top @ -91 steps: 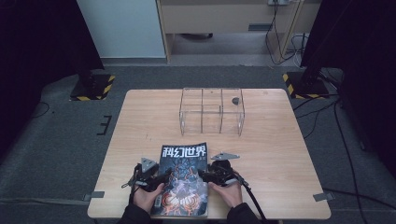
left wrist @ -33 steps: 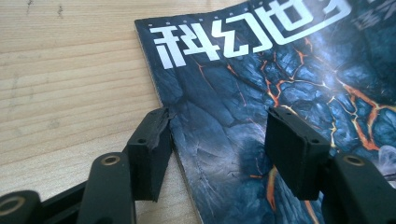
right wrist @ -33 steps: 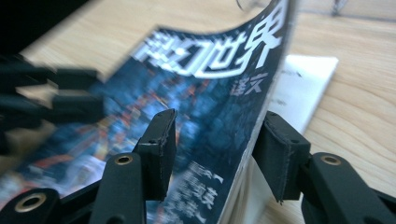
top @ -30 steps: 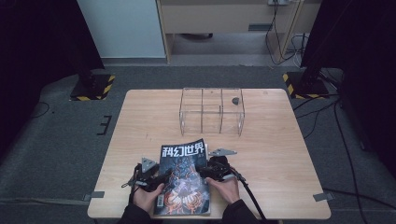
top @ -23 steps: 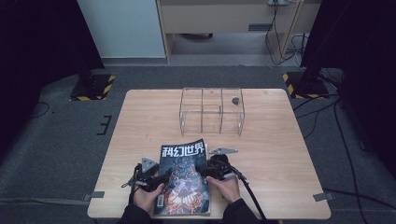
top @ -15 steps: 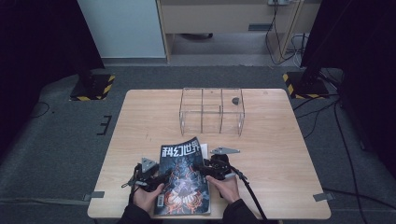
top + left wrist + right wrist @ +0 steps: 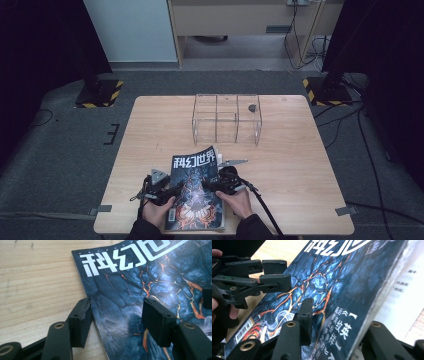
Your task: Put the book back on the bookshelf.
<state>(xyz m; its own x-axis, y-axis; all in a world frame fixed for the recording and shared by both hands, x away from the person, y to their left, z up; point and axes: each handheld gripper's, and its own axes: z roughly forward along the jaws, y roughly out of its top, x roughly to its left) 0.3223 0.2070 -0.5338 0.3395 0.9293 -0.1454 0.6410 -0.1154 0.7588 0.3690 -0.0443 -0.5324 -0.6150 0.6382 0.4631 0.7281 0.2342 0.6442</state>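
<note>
A magazine [image 7: 195, 187] with a dark blue lava cover and white title lies at the table's near edge. My left gripper [image 7: 173, 191] is open at its spine side; in the left gripper view [image 7: 117, 307] one jaw sits at the spine edge and the other stands over the cover [image 7: 140, 277]. My right gripper [image 7: 213, 184] is at the opposite edge. In the right gripper view [image 7: 342, 320] one jaw is above the cover [image 7: 332, 285] and the other is under a raised stack of pages. Its jaws have just been closing around that stack, and a gap still shows.
A clear acrylic box [image 7: 227, 117] with three compartments stands at the far middle of the wooden table [image 7: 300, 160]; a small dark object [image 7: 252, 107] lies in its right compartment. The left gripper [image 7: 274, 272] reaches over the cover's far side in the right gripper view.
The magazine's right edge has tipped up a little and the right gripper has nudged in against it. The left gripper has stayed put.
</note>
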